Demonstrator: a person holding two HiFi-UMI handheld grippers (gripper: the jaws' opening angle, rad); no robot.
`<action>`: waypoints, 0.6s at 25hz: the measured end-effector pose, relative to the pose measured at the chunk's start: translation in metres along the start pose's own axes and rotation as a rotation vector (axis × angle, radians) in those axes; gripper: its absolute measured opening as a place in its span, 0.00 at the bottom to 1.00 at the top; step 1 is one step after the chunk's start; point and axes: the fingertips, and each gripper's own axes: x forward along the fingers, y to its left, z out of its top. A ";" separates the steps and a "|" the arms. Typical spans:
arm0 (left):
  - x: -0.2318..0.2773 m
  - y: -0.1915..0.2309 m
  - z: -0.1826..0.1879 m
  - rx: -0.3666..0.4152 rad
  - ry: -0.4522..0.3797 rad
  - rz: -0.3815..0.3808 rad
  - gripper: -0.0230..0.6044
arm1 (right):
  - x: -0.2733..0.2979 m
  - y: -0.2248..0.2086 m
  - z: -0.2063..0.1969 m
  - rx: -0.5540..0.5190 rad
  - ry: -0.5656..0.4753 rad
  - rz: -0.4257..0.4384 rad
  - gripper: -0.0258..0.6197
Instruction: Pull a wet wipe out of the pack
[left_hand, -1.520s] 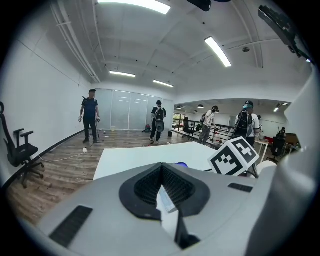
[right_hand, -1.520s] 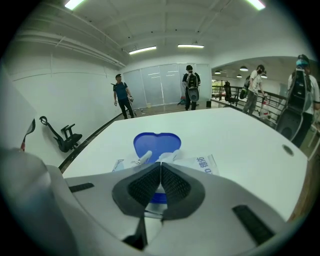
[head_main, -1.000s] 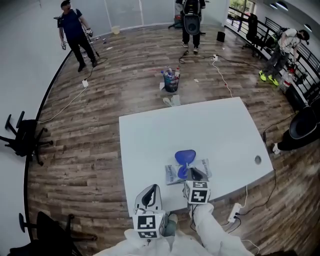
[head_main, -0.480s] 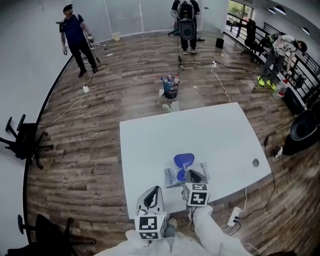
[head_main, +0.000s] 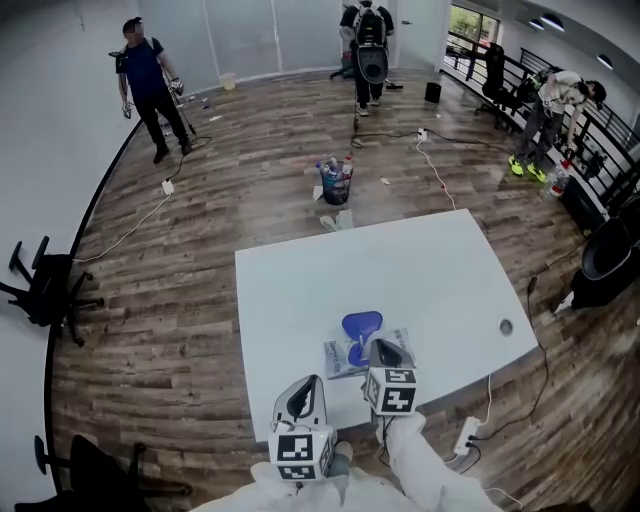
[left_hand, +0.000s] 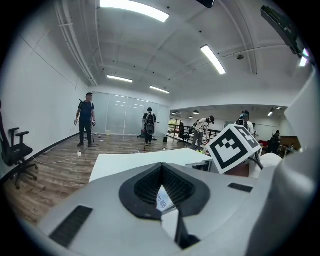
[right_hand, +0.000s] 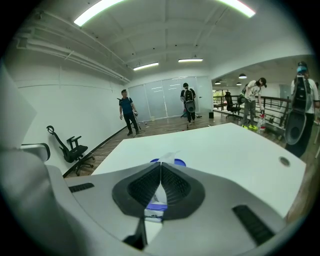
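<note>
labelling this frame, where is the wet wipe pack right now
In the head view the wet wipe pack lies on the white table near its front edge, just ahead of the right gripper, which pinches a wet wipe.

No word or number here can be read; the wipe pack (head_main: 338, 358) on the tabletop (head_main: 300, 290) carries blue print, too small to make out; seen closer in the left gripper view it is blurred; the marker cubes (head_main: 392, 390) bear only black-and-white squares, no letters.
</note>
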 end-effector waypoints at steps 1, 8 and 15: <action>0.000 -0.001 0.000 0.001 -0.001 -0.001 0.05 | -0.001 0.000 0.001 0.000 -0.003 0.001 0.06; -0.001 -0.005 0.004 0.009 -0.008 -0.010 0.05 | -0.010 0.000 0.011 0.007 -0.030 0.005 0.06; 0.002 -0.013 0.006 0.013 -0.012 -0.032 0.05 | -0.029 -0.002 0.027 0.030 -0.083 0.007 0.06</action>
